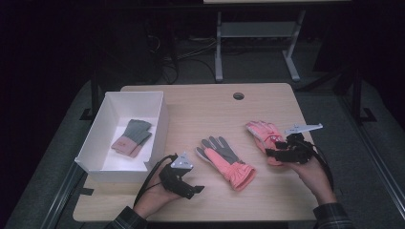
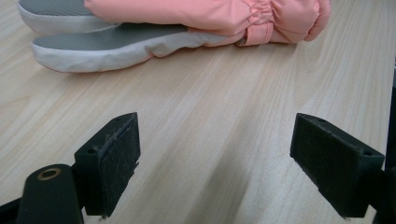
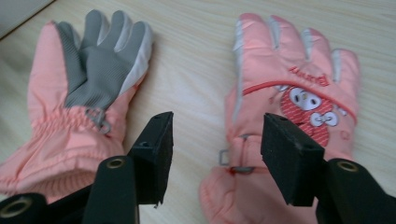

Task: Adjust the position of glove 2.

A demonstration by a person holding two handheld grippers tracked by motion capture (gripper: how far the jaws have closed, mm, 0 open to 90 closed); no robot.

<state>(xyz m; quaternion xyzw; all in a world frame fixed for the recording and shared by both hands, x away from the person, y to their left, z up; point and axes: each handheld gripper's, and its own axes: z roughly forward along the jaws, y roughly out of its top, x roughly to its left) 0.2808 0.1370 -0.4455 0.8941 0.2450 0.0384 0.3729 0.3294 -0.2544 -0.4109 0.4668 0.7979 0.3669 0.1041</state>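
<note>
Two pink ski gloves lie on the wooden table [image 1: 200,109]. One glove [image 1: 224,160] [image 2: 187,23] [image 3: 79,98] lies palm up at the middle, its grey palm showing. The other glove [image 1: 263,133] [image 3: 289,107] lies back up at the right, with a cartoon patch. My right gripper [image 1: 274,149] [image 3: 217,140] hovers open over that glove's cuff, its jaws spread to either side of the strap. My left gripper [image 1: 196,191] [image 2: 215,158] is open low over bare table, left of the palm-up glove's cuff.
A white box [image 1: 98,143] stands at the table's left, holding a grey and pink knit glove [image 1: 132,137]. A round cable hole [image 1: 238,96] sits near the far edge. A desk frame [image 1: 258,38] stands on the floor beyond.
</note>
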